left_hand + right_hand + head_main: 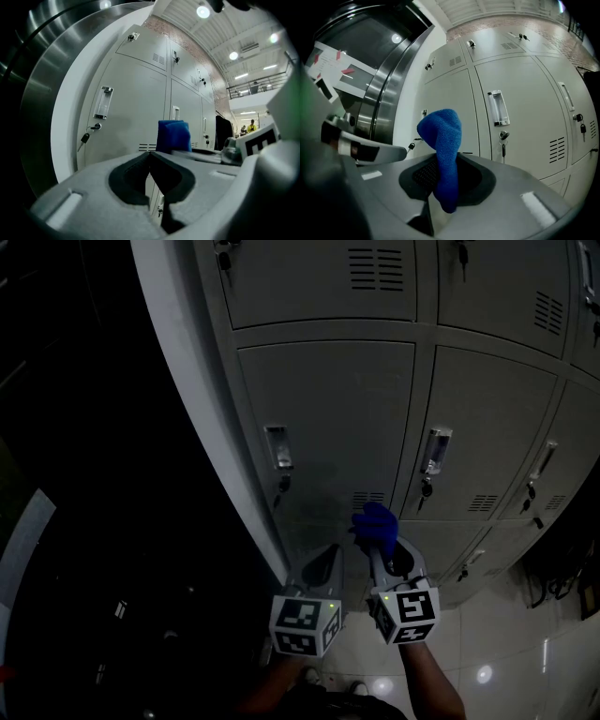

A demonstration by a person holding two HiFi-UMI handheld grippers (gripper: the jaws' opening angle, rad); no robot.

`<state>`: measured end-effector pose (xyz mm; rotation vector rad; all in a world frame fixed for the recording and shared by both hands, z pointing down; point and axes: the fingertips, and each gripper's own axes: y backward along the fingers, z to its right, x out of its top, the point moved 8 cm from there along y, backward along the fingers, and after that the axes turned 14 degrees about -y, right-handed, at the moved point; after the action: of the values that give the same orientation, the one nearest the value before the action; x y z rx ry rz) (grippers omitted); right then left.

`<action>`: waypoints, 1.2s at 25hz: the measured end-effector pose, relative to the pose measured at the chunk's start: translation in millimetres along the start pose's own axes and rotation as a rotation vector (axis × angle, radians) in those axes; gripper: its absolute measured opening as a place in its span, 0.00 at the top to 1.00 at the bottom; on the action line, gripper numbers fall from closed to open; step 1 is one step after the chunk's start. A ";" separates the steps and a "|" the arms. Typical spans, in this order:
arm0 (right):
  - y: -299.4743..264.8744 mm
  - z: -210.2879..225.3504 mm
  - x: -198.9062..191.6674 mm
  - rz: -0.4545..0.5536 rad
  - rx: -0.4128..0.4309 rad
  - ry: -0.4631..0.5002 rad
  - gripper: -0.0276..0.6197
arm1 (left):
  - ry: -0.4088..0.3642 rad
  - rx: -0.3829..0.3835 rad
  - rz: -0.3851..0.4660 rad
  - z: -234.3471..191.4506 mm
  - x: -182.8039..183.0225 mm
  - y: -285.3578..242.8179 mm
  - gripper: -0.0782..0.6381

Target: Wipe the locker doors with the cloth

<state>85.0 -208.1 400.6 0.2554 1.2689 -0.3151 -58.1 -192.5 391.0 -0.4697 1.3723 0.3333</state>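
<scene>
Grey locker doors fill the head view, each with a recessed handle and a key hanging in its lock. My right gripper is shut on a blue cloth, which stands up above the jaws close to the lower door near its vent slots. In the right gripper view the blue cloth is pinched between the jaws of the right gripper, lockers just beyond. My left gripper hangs beside it, shut and empty. The left gripper sees the cloth to its right.
A white side panel edges the locker bank on the left, with a dark steel column beyond it. Glossy floor tiles lie below right. A dark bundle hangs at the far right. Distant people stand down the hall.
</scene>
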 end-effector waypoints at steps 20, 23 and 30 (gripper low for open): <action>30.4 -30.0 -10.6 -0.086 0.034 -0.028 0.85 | -0.076 0.005 -0.028 15.1 -12.5 18.3 0.89; 31.3 -30.7 -11.9 -0.093 0.040 -0.031 0.85 | -0.074 0.002 -0.028 17.0 -13.4 18.6 0.89; 32.0 -29.4 -15.3 -0.104 0.045 -0.037 0.85 | -0.081 0.001 -0.039 19.0 -13.4 18.3 0.89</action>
<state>66.7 -166.5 407.5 0.2216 1.2420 -0.4365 -53.2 -166.6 404.4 -0.4764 1.2834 0.3160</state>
